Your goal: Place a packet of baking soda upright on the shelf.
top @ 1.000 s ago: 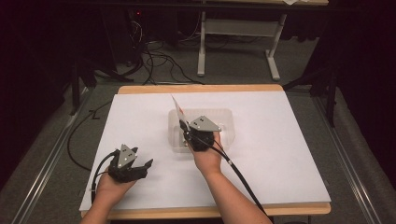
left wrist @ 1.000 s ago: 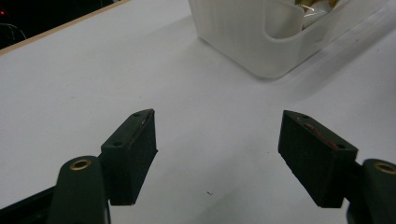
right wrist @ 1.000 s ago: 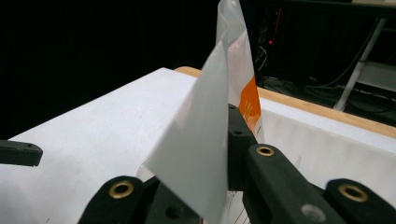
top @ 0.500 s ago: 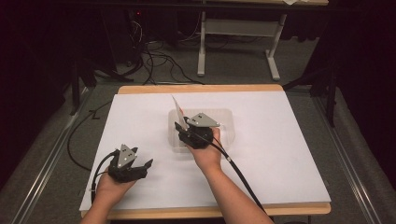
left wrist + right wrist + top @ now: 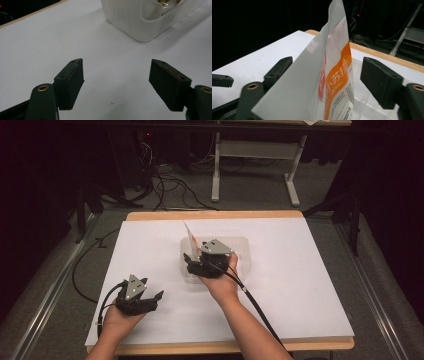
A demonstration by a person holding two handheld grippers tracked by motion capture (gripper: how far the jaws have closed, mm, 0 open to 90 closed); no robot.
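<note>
Jaws on right gripper (image 5: 191, 261) just opening wide | packet (image 5: 332, 75) stands loose between them, over tub (image 5: 243, 251) — looks dropped off | left gripper (image 5: 117, 82) wide open, holding nothing

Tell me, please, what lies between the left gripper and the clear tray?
Only bare white table lies between the left gripper and the clear tray, as the left gripper view shows.

The packet (image 5: 332, 82) carries white Chinese characters "小苏打" down its orange band; the small print beneath them and on the red strip is too fine to read.
</note>
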